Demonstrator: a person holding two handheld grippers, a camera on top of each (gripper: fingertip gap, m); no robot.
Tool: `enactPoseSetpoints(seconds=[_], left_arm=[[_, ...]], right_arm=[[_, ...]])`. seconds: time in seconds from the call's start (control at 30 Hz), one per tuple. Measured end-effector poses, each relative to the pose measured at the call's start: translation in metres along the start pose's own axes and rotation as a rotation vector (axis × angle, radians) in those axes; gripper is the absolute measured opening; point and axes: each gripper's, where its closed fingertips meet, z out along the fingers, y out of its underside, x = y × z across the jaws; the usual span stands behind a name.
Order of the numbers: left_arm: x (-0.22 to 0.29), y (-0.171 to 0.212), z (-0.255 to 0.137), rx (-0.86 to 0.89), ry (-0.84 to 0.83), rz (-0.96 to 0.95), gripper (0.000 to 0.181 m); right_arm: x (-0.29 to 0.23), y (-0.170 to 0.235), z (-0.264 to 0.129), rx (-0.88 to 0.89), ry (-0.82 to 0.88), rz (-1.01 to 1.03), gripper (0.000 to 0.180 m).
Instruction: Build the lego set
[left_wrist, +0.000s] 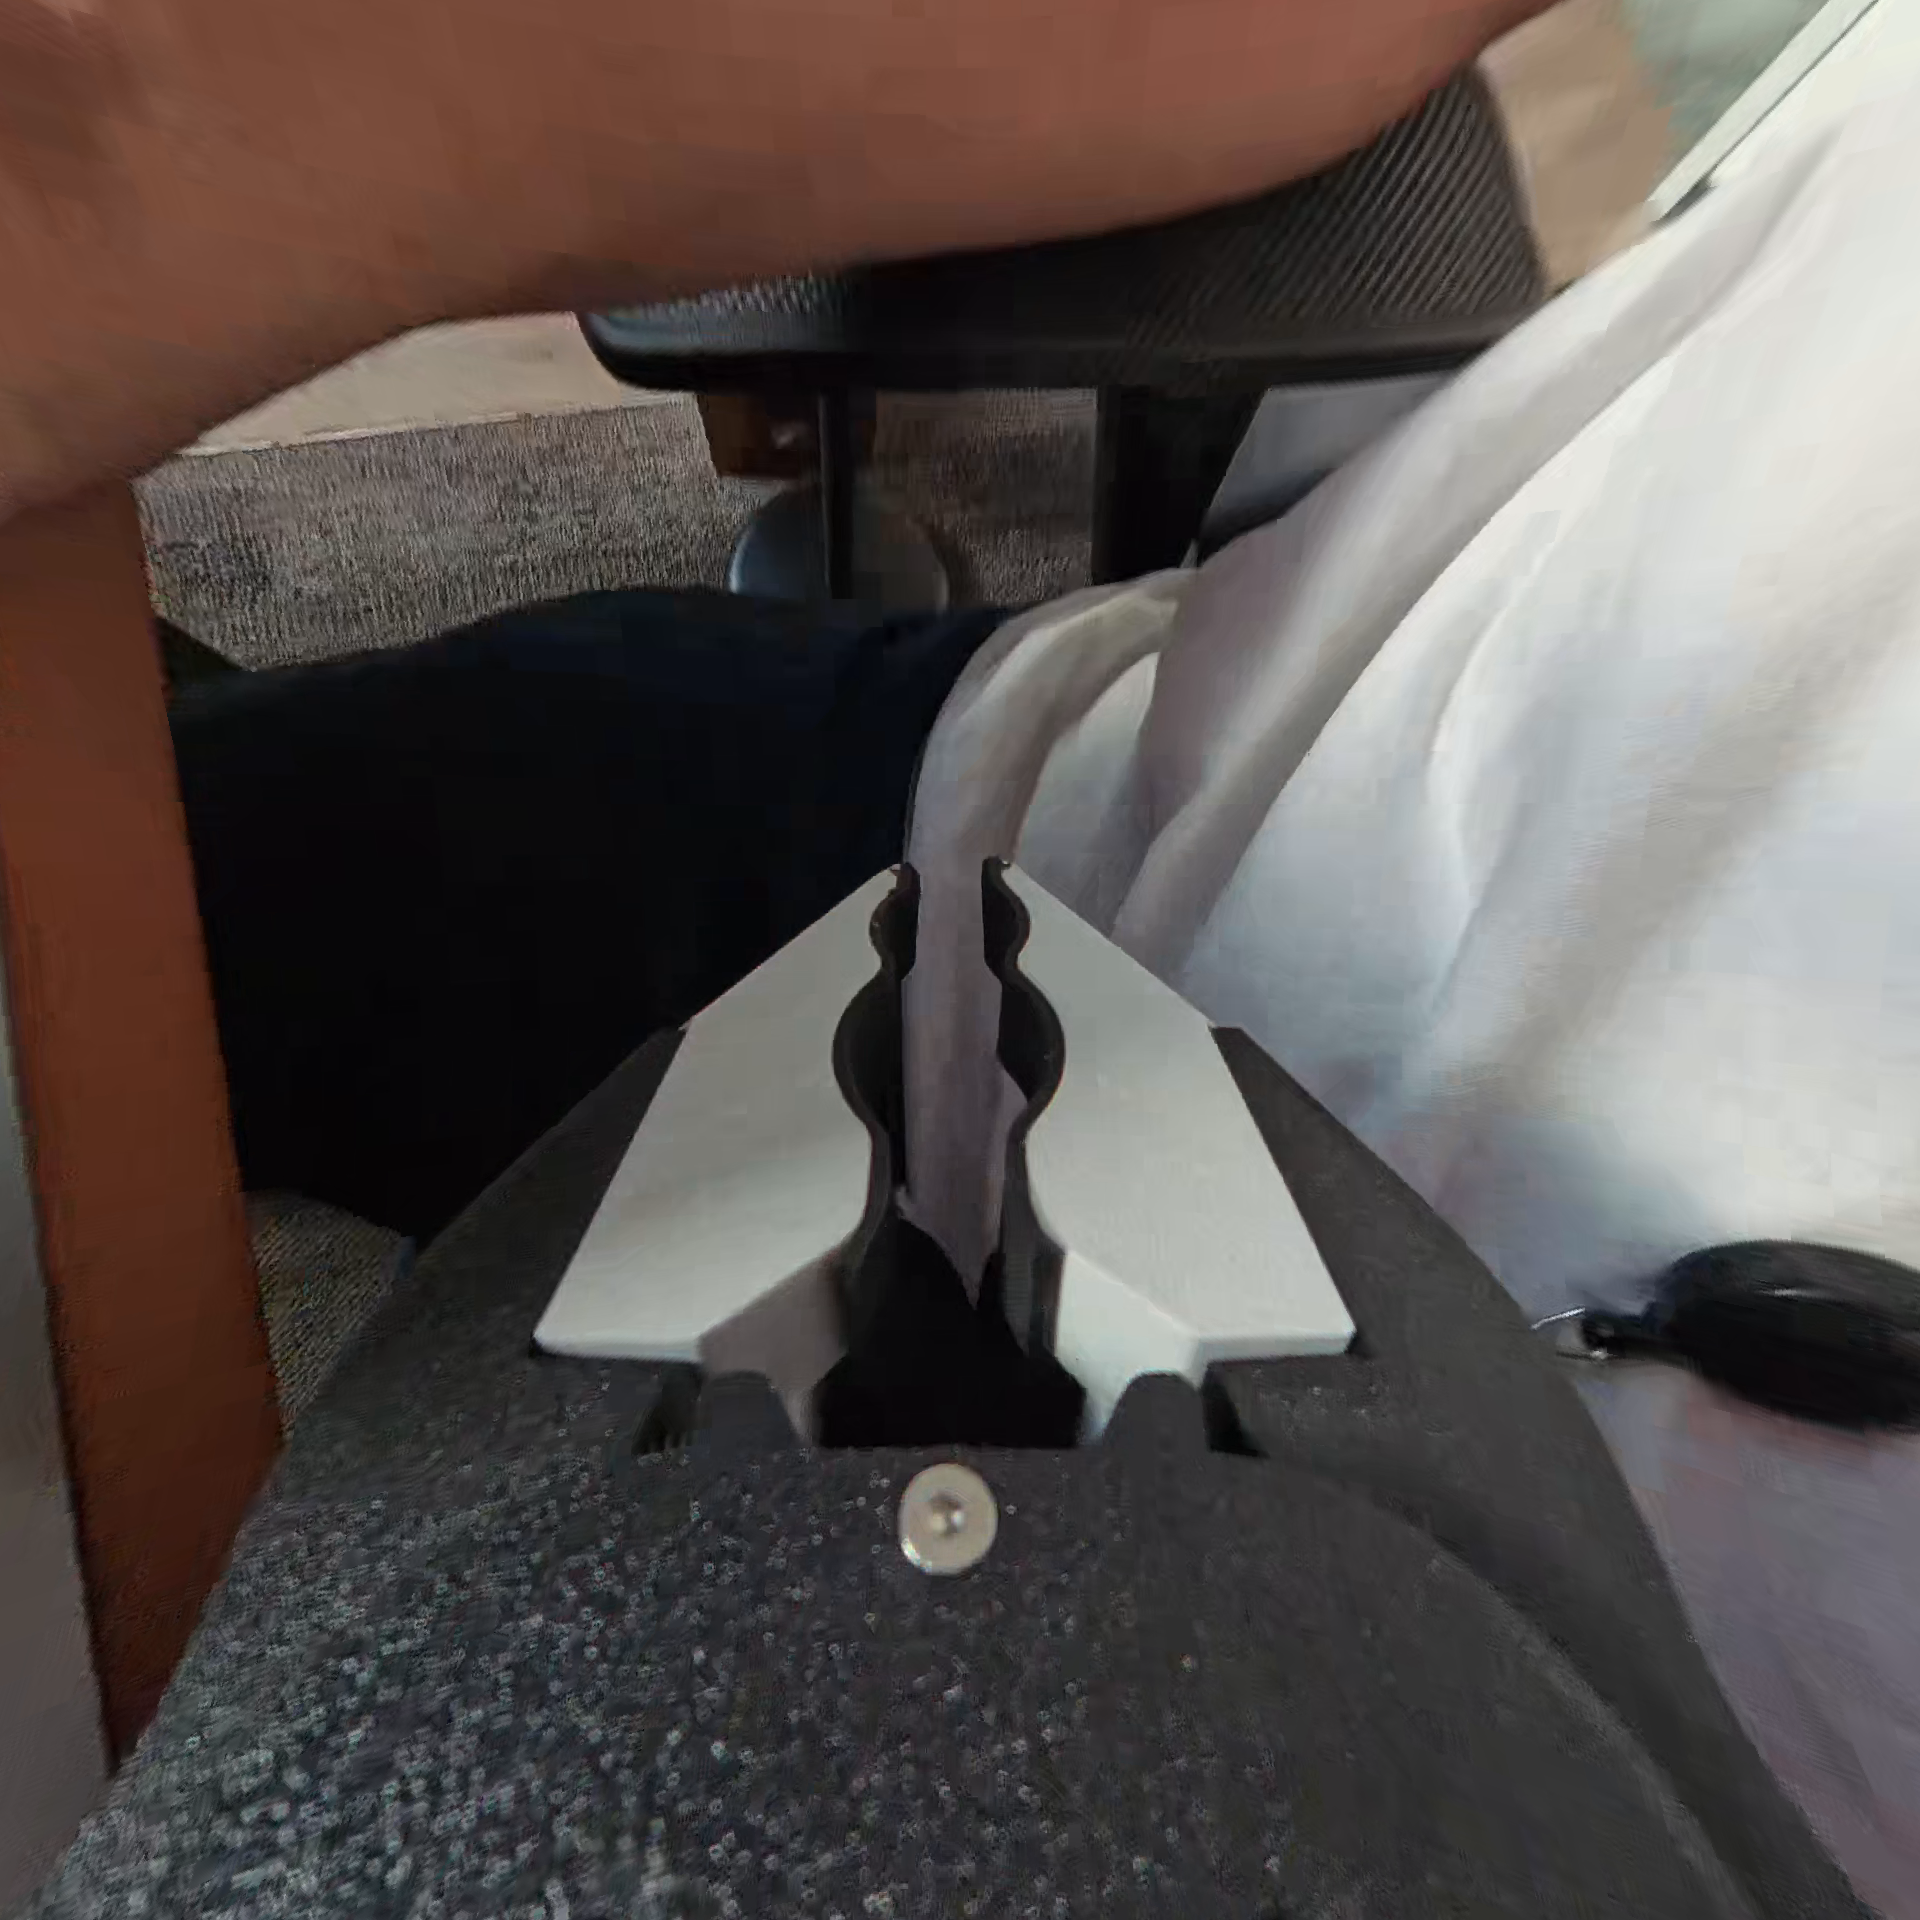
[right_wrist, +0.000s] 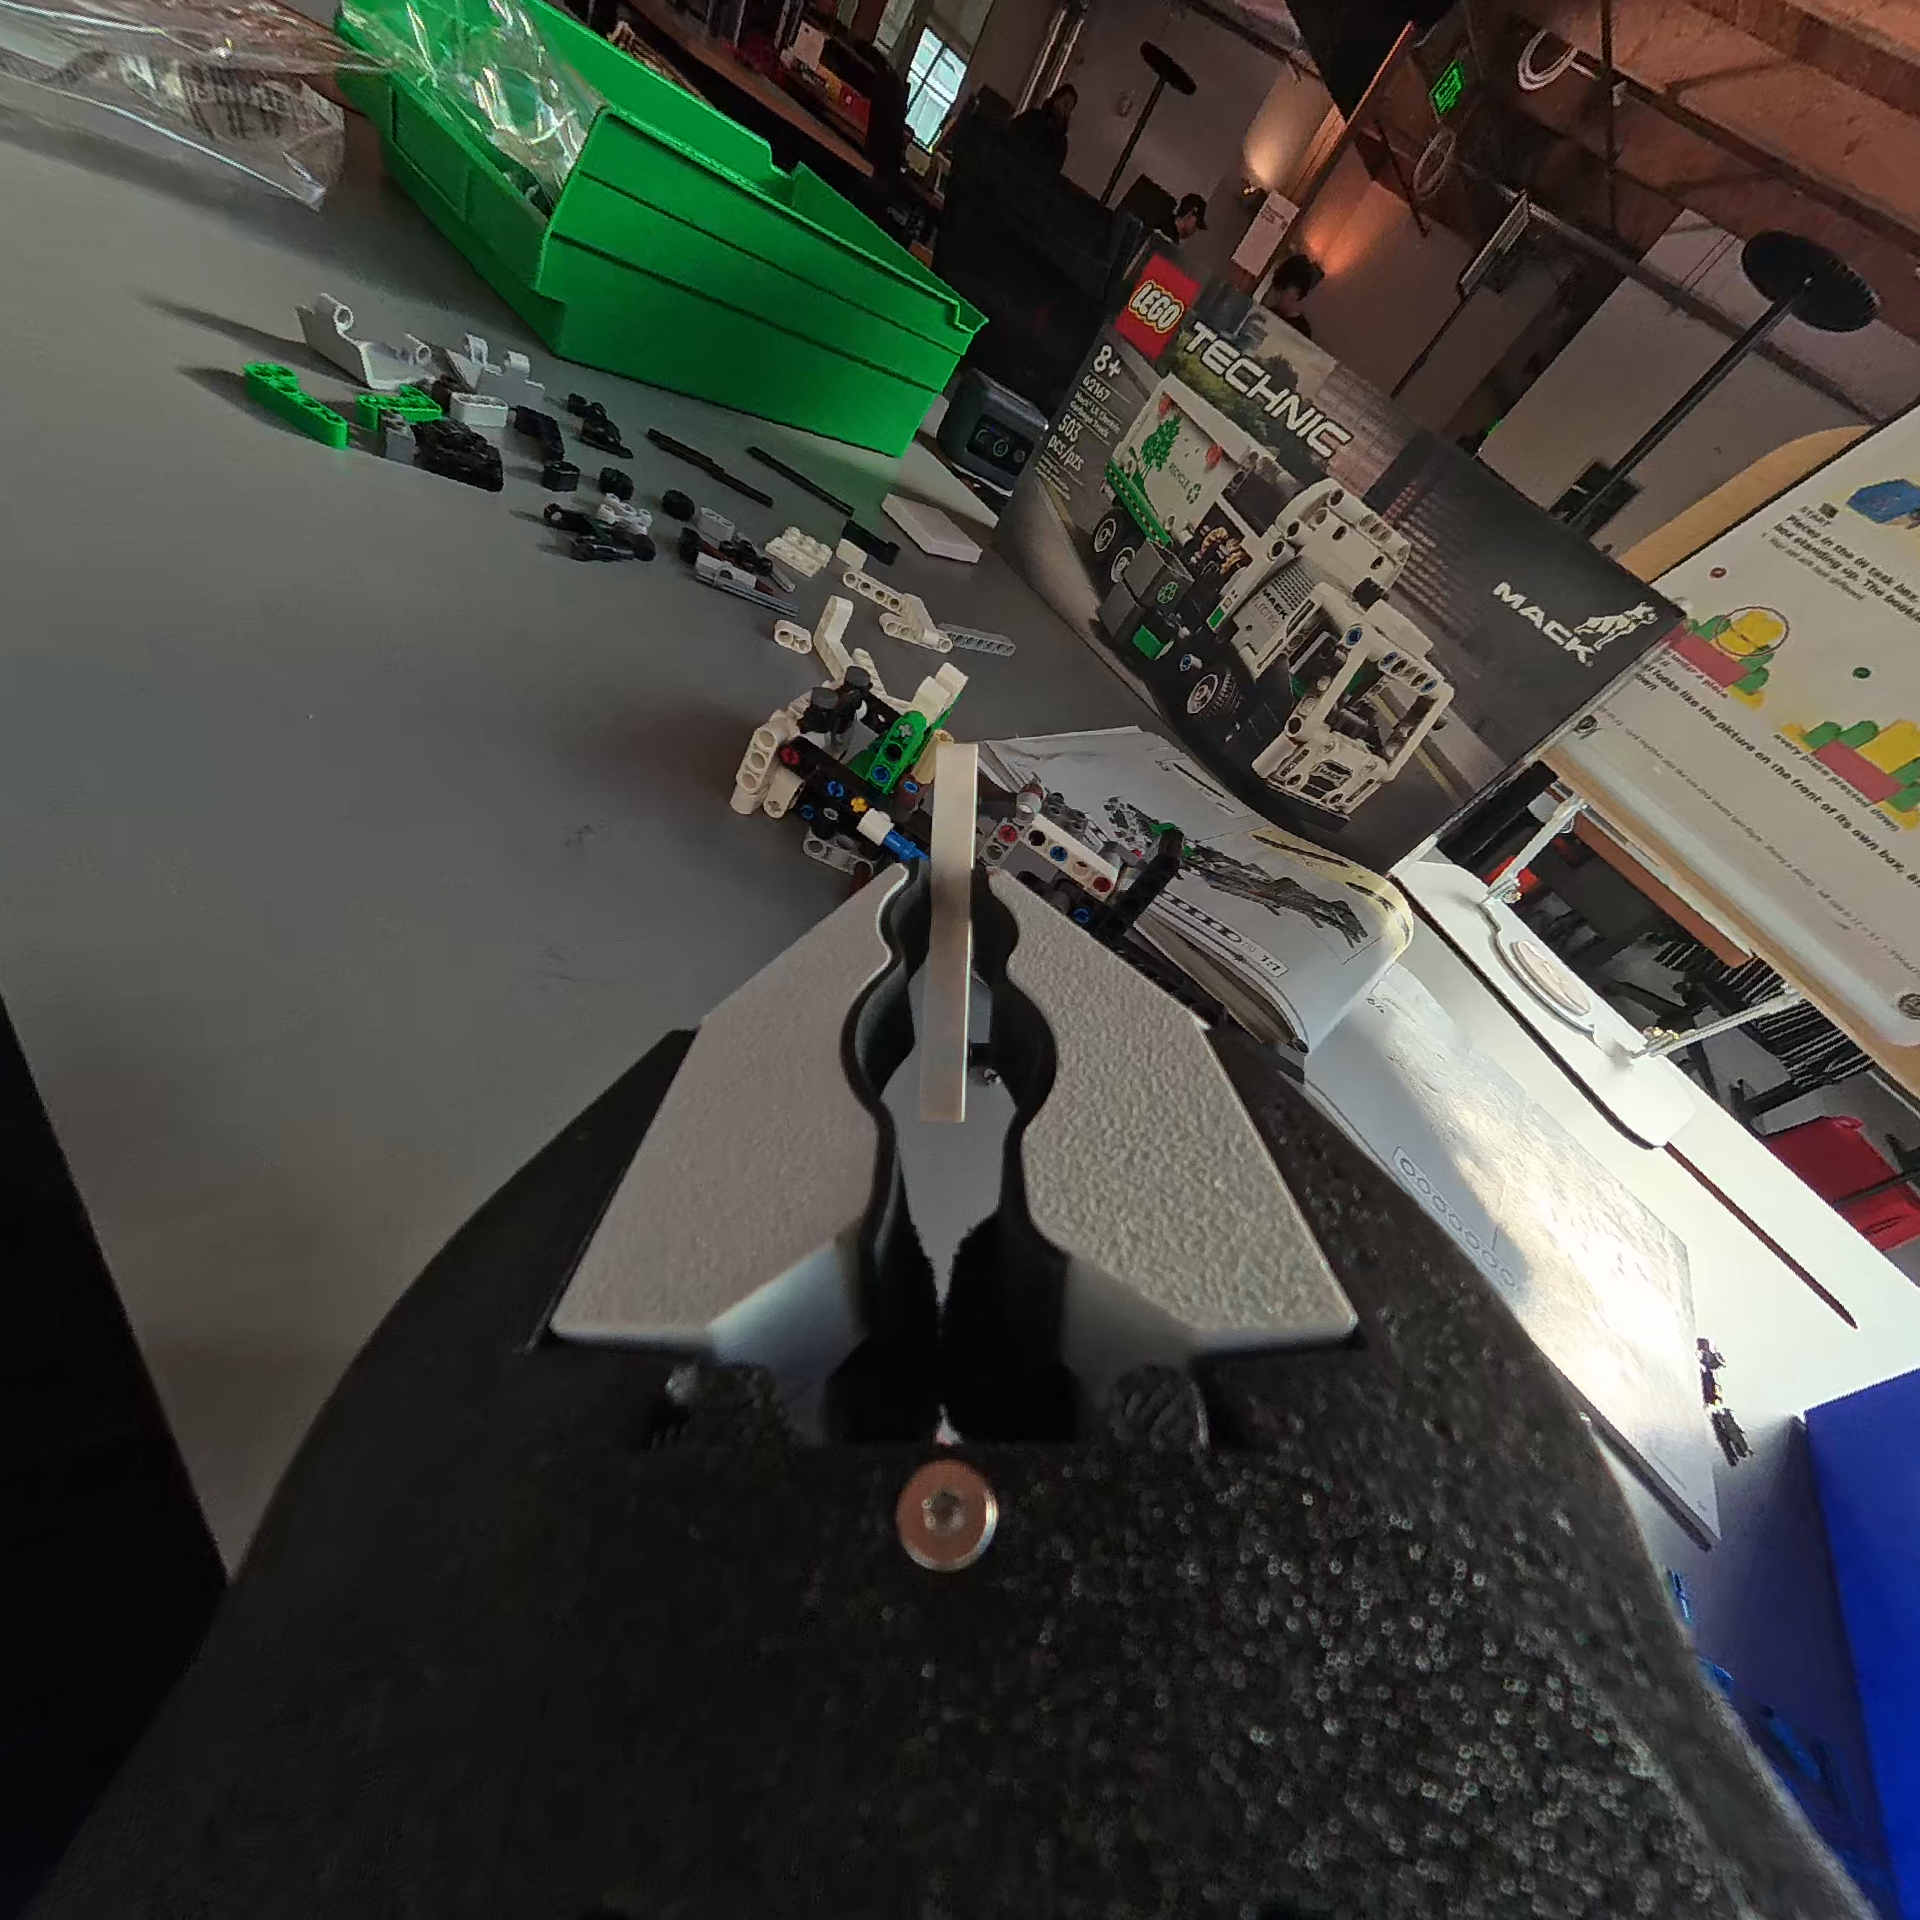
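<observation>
While the right gripper (right_wrist: 951, 883) is hovering above the grey table (right_wrist: 312, 831), its fingers are closing on a flat pale grey piece (right_wrist: 951, 935), which is standing on edge between them and projecting past the tips toward the table. The part-built lego model (right_wrist: 842, 758), in white, black and green, is sitting on the table just beyond that piece, beside an open instruction booklet (right_wrist: 1195, 862). Loose lego parts (right_wrist: 623, 488) are lying scattered farther back, well apart from the model, with a stack of green bins (right_wrist: 707, 260) behind them and a clear plastic bag (right_wrist: 177, 94) at the far left edge. The set's box (right_wrist: 1299, 582) is standing upright to the right of the booklet, and a printed board (right_wrist: 1808, 707) is leaning beyond it.

In the left wrist view, the left gripper (left_wrist: 948, 868) is pointing away from the table, toward a person's white garment (left_wrist: 1455, 779) and dark trousers (left_wrist: 520, 883). Its fingers are standing close together with a narrow gap between the tips; a fold of the white cloth is showing through that gap, and whether it is being pinched cannot be told. A black chair armrest (left_wrist: 1143, 301) and grey carpet (left_wrist: 416, 540) are showing behind
</observation>
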Motion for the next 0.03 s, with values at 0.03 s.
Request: enactPoseSetpoints(seconds=[0.03], left_arm=[[-0.0020, 0.0131, 0.0062, -0.086, -0.016, 0.019, 0.009]], right_arm=[[-0.0004, 0.0001, -0.0002, -0.001, 0.005, -0.009, 0.007]])
